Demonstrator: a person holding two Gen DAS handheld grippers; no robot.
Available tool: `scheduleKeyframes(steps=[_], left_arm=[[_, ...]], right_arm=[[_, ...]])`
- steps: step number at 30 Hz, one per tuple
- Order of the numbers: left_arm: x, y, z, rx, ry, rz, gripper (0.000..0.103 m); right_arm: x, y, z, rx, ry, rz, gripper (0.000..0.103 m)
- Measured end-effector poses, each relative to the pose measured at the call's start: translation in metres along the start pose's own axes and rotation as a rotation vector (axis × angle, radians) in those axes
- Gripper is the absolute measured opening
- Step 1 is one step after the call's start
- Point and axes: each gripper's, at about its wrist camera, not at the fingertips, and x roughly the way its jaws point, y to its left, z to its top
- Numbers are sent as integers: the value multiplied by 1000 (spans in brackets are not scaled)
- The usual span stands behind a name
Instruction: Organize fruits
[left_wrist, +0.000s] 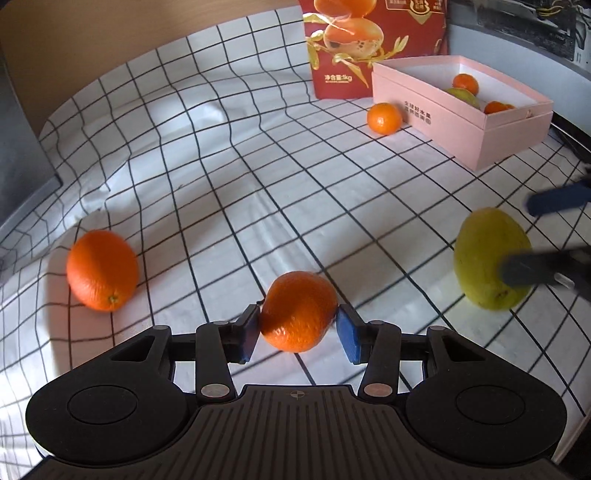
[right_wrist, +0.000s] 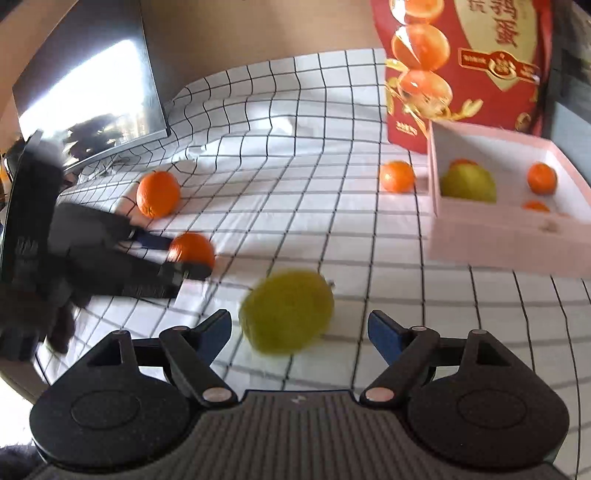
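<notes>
Left wrist view, sweeping left to right: a large orange lies loose on the checked tablecloth, then your left gripper has its blue pads pressed on either flank of a mandarin, clamped on it. Whether it is lifted clear of the cloth, I can't tell. Further right, the green pear-like fruit sits with one dark finger of your other gripper crossing its front and the second behind it. Far back right, a small mandarin rests just beside the pink box, which already holds several fruits, and the red carton stands behind.

Over to the right wrist: your right gripper is spread wide, and the green fruit lies dead ahead between the fingers, a touch closer to the left pad, neither pad touching it. It is blurred, so its long axis is hard to call; it looks tilted up to the right. The pink box lies forward and right, nearer this hand than your left. My read: close on the green fruit first, squarely across its narrower width, since it looks likely to roll.
</notes>
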Motion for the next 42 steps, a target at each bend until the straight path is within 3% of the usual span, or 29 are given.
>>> scheduleKeyframes(steps=[5,13,30,38,42], left_arm=[[-5,0,-4,-41,-10,-24,52],[-4,4,-10,-190,21,-167,53],[8,4,-8,-235,32,-160,56],[9,-3,-7,-241,31,-126,58],[9,-12,-9,-207,18,-81,59]], right_arm=[[22,-1,10,42,27,-21,82],[20,-8,1,58,41,13,85],[27,3,-16,11,110,25,86],[32,6,-18,8,105,56,103],[33,10,-18,8,104,37,103]])
